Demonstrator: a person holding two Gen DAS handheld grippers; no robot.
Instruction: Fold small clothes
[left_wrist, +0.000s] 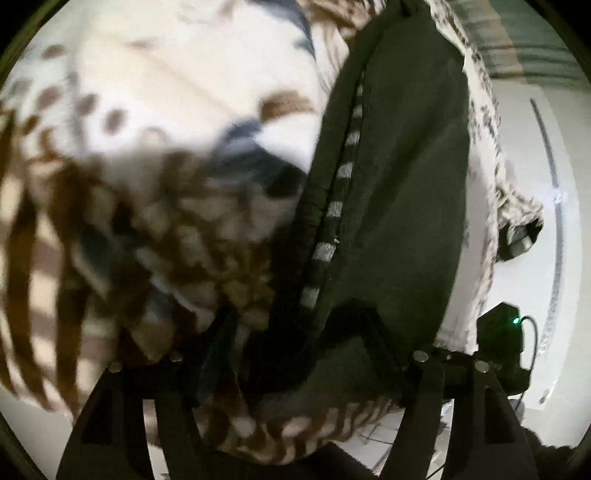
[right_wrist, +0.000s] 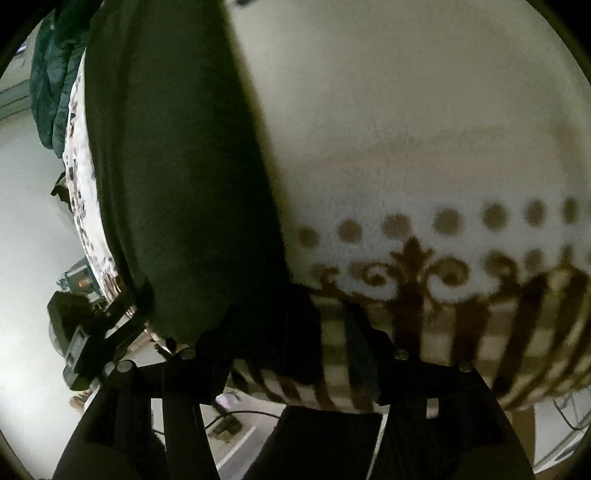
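Dark green garment (right_wrist: 177, 177) on cream brown-patterned blanket (right_wrist: 424, 147).

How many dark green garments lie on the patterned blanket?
1: a long dark green garment lies along the blanket, near its edge. A bunched teal thing beyond it may be another.

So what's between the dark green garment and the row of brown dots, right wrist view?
Nothing: only bare cream blanket separates the dark green garment from the brown dots, seen in the right wrist view.

garment (left_wrist: 391, 192) on blanket (left_wrist: 155, 92) | left-wrist view: blanket left of garment (reversed in right-wrist view)
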